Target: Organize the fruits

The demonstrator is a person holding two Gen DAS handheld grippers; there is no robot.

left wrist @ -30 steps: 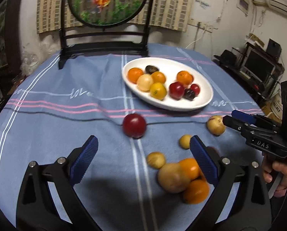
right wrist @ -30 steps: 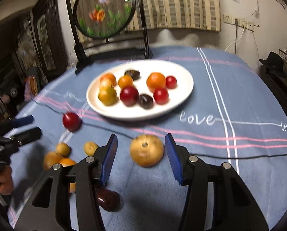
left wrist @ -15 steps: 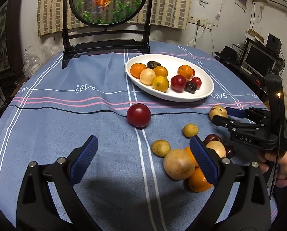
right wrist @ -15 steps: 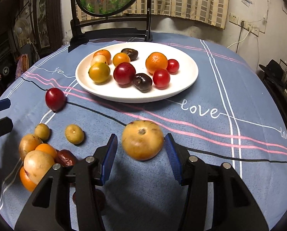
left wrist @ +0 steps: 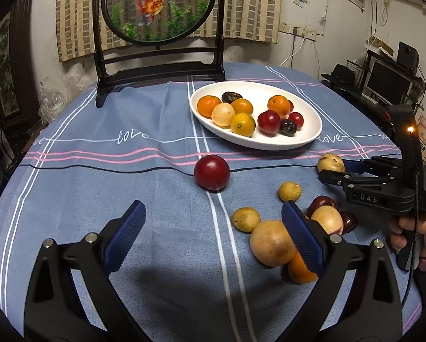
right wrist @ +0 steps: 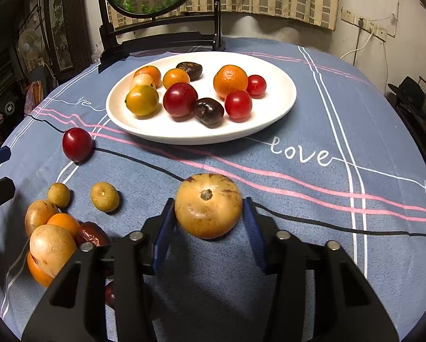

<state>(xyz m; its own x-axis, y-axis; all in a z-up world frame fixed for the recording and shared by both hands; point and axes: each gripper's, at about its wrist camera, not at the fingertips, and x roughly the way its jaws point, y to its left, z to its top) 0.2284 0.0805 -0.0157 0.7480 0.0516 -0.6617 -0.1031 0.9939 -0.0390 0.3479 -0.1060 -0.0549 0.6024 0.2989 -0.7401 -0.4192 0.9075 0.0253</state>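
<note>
Right gripper [right wrist: 209,216]: jaws just closing, pads touching tan round fruit [right wrist: 208,205] on bench. Left gripper [left wrist: 213,230]: jaws wide, empty. White plate [right wrist: 272,114]: fruit-filled.

Lived-in home, clothed table [left wrist: 127,171], goldfish screen [left wrist: 158,5], curtain [left wrist: 250,5], computer monitor [left wrist: 388,81]

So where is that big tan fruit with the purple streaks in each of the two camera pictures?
Left wrist view: the tan streaked fruit sits far right, at the tip of the right gripper, below the plate.
Right wrist view: it is bottom centre, between that gripper's blue pads, which have just been closing and touch its sides.
Shared landmark: the white plate of fruit just beyond it.
</note>
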